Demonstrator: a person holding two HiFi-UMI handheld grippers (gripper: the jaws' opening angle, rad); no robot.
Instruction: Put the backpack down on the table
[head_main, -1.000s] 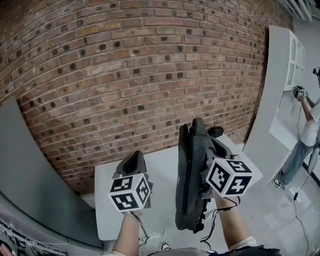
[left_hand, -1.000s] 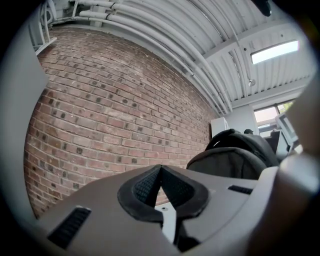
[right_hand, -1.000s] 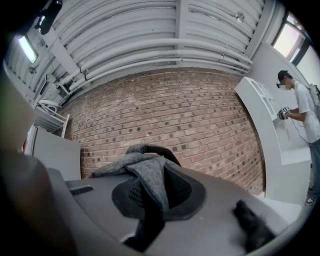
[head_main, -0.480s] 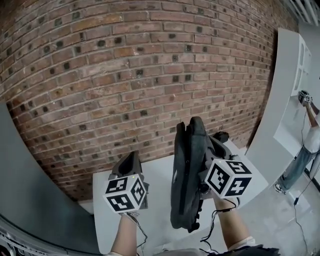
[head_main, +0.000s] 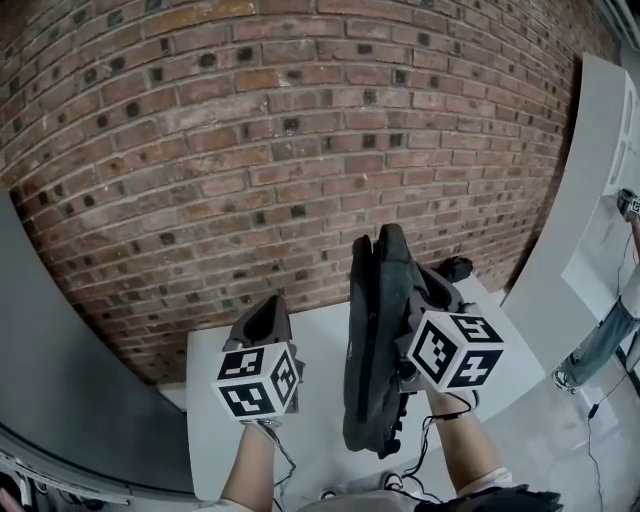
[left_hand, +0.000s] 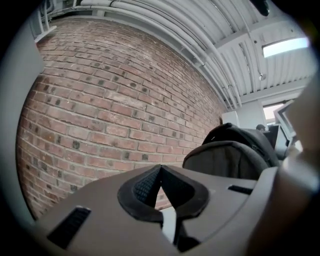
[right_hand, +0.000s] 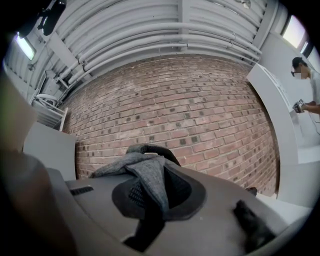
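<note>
Carry phase, set-down not yet done. Right tool (right_hand: 151, 176) was clamped narrow on the grey woven strap (right_hand: 131, 164) of the dark grey fabric backpack (head_main: 375, 345). Backpack hung upright, edge-on, over the white bench (head_main: 315, 400), apparently clear of it. Left tool (left_hand: 160, 169) was closed, nothing between its jaws. Next move, likely: lower until the base rests on the bench, then release. Pack looked soft and slim, loose ends dangling below.

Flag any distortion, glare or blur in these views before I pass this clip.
Head view: fisheye bows the brick wall, but the backpack is sharp and evenly lit. Left gripper view: dark vignetted corners; the ceiling light blows out at top right. Right gripper view: same vignette; the strap in the right gripper reads clearly.
</note>
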